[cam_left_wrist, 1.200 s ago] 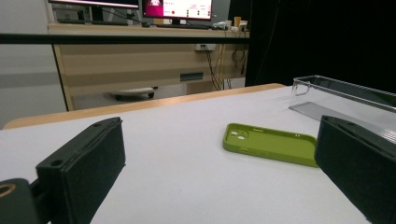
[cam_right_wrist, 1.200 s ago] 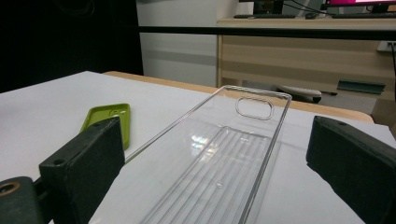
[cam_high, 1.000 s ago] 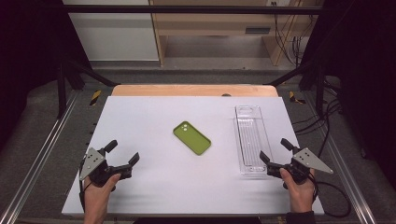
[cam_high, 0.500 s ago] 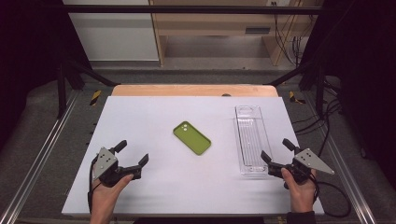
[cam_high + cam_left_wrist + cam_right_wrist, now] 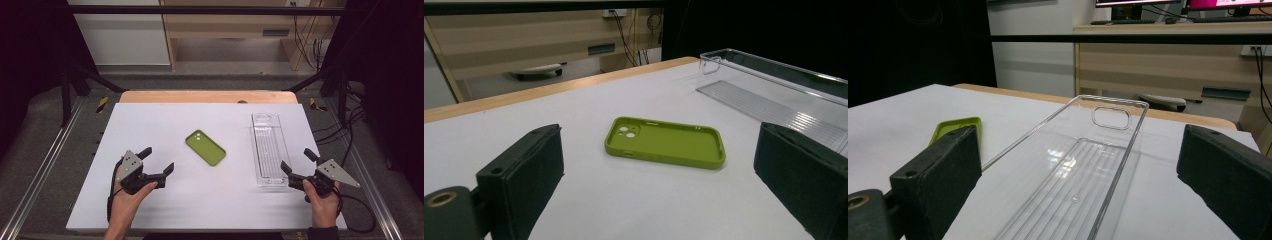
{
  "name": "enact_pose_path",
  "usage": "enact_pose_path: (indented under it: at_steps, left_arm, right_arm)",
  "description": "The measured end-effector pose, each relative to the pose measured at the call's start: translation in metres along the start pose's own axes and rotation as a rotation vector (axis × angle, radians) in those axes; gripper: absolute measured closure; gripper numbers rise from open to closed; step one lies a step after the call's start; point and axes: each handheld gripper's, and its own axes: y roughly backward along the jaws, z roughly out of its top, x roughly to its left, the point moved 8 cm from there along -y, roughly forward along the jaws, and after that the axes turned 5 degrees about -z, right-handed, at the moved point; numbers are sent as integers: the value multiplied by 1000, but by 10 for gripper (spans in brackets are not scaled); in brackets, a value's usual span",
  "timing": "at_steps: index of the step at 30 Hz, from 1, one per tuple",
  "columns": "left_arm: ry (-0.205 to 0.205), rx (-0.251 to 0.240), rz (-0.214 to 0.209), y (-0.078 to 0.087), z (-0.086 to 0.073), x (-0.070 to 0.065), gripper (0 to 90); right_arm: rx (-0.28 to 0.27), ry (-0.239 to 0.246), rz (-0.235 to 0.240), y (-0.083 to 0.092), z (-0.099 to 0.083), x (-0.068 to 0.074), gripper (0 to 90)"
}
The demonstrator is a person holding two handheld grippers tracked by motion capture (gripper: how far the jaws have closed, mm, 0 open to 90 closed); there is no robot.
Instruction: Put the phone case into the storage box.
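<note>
Change: left tool (image 5: 156, 161) has advanced toward the green phone case (image 5: 205, 147).
Left tool: jaws wide apart, empty.
Right tool (image 5: 296, 163): wide apart, empty, beside clear tray (image 5: 269, 150).
Phone case: mid-table (image 5: 210, 200), left of tray.

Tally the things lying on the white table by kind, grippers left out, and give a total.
Green phone case: 1
Clear plastic tray: 1
Total: 2
</note>
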Motion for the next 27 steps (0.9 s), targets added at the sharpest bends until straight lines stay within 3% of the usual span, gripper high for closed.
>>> enact_pose_path:
  at_steps: [14, 19, 27]
  left_arm:
    - [8, 4, -2, -8, 14, -1, 59]
    - [21, 28, 4, -11, 16, 0, 60]
    - [-9, 62, 0, -25, 28, -8, 60]
  right_arm:
    - [-7, -11, -8, 2, 1, 0, 42]
    - [-15, -18, -13, 4, 2, -3, 42]
    - [-17, -20, 0, 4, 2, -3, 42]
